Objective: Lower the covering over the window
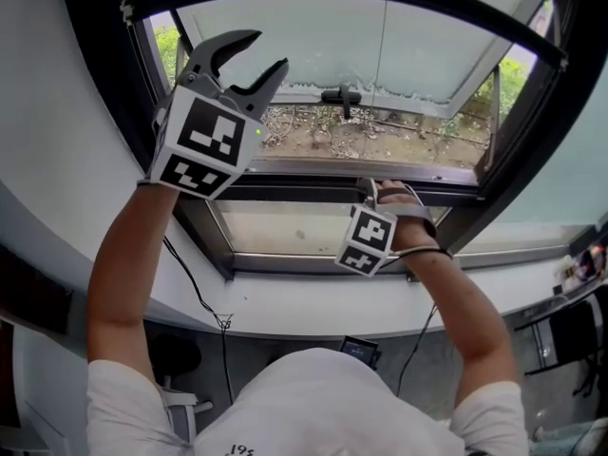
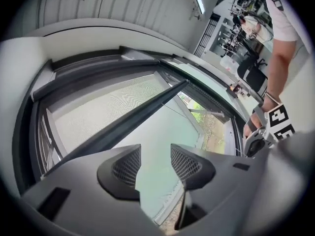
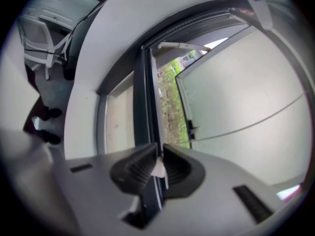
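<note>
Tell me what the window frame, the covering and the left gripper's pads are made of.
Window frame: dark, smooth, semi-matte; probably painted metal.
Covering: pale fine mesh, rippled pattern; likely woven fabric.
Left gripper pads: dark, matte, grid-textured; rubber or plastic.

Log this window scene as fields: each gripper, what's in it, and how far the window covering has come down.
Left gripper: raised at the window's upper left, jaws apart, nothing between them
Right gripper: low at the window frame, jaws pinched on a small white tab
Covering: mesh ends at a dark bar high across the window
Cord: thin, hanging below the bar
Status: covering not yet fully lowered
</note>
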`<state>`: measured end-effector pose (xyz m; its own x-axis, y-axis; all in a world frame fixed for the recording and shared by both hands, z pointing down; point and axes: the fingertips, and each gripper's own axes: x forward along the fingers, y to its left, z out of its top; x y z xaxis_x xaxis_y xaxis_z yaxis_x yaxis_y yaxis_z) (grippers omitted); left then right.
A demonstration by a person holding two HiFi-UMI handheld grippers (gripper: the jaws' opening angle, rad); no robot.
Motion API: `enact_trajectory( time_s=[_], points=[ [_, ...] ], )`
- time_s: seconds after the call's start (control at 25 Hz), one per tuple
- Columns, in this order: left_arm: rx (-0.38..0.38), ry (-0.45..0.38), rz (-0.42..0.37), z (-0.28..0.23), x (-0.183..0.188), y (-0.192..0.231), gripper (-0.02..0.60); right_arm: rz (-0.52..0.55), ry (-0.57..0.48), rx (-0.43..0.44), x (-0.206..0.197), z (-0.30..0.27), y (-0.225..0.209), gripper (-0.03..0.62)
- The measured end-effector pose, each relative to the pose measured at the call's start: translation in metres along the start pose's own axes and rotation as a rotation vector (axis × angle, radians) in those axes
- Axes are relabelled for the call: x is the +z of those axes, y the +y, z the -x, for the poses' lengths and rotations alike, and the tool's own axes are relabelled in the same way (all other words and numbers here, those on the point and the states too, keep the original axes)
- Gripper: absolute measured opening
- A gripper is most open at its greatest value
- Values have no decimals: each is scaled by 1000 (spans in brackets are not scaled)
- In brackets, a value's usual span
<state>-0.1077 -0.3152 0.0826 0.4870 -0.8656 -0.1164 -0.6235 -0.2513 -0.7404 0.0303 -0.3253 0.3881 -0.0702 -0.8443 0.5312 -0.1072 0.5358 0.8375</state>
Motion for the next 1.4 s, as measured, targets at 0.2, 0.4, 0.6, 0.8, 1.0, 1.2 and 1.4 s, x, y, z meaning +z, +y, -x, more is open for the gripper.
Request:
enact_trajectory(
  time_s=[0.2,0.4,0.6,0.8,1.0,1.2,1.4],
  points=[
    [45,36,-110,-8,1,18,210,1,-7,14,6,1,7,48],
    [71,70,-236,-22,2,26,228,-1,-11,27,6,0,15,48],
    [87,108,-395,-39,9,29,260,12,-4,32,7,1,21,48],
    [74,167,-459,-56,7,30,262,3,1,30,3,1,20,48],
    [83,202,-512,-65,3,31,262,-11,-10,31,3,2,23,49],
    [65,232,-548,-69,-1,28,262,-23,-30,39,6,-2,25,49],
    [27,272,-548,-68,-5,20,261,-115,-68,14,6,-11,19,48]
  ],
)
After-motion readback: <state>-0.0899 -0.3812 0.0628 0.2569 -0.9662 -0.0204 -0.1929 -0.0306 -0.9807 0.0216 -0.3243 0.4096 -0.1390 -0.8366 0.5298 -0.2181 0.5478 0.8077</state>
